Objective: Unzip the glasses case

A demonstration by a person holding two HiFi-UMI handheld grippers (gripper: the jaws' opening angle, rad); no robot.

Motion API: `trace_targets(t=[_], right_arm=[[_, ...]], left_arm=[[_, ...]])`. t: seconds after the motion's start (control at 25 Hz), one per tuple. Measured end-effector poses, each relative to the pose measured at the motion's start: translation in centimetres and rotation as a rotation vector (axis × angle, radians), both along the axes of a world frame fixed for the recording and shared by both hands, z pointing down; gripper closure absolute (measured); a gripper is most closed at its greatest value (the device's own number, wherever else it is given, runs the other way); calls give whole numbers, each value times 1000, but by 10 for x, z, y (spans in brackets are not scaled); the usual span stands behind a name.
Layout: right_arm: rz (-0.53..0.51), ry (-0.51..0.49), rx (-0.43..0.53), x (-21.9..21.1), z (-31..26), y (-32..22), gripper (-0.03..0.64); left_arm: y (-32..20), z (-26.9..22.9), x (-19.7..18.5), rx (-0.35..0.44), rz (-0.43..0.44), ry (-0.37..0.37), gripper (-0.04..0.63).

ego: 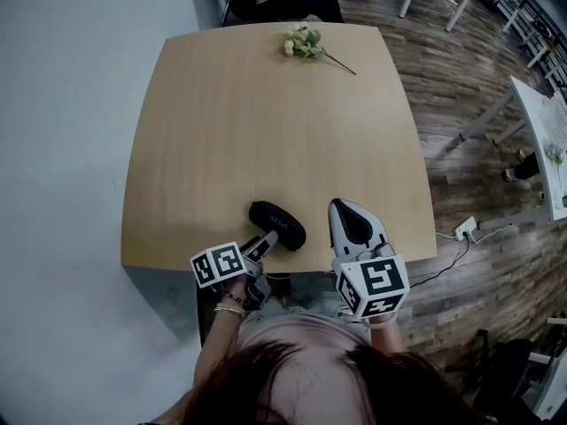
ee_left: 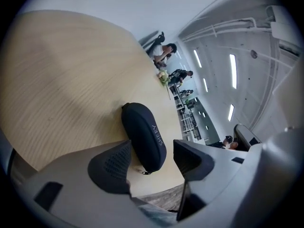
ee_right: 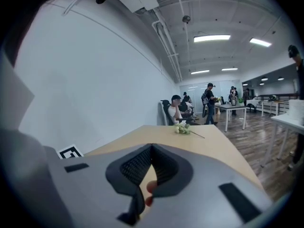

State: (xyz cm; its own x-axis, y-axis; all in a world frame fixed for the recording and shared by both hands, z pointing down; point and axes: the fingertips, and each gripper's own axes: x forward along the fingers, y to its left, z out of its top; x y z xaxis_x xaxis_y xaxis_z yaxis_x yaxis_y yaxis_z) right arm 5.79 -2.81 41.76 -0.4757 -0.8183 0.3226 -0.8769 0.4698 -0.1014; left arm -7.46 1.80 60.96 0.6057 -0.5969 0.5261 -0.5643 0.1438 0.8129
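Okay, we're holding the left gripper with jaws apart and empty, lined up on the near end of the black oblong fabric-skinned glasses case. The case is lying flat near the front edge of the pale smooth wooden table, and the right gripper is idling beside it, jaws together on nothing. We're expecting the light rounded shell to skid off the slick edge if the tiny metal zip pull gets tugged before it's pinned.

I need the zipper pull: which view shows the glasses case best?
The left gripper view: the glasses case lies close, zipper pull visible at its near end. The head view shows it small; the right gripper view misses it.
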Motion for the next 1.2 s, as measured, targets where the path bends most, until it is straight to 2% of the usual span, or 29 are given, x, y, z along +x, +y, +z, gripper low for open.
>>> trace_targets(t=[0.48, 1.2], right_arm=[[18, -7, -9, 30, 8, -20, 607], [37, -28, -21, 60, 16, -44, 607]], left_arm=[[-16, 35, 7, -94, -67, 27, 301], [-40, 41, 31, -145, 4, -68, 285]])
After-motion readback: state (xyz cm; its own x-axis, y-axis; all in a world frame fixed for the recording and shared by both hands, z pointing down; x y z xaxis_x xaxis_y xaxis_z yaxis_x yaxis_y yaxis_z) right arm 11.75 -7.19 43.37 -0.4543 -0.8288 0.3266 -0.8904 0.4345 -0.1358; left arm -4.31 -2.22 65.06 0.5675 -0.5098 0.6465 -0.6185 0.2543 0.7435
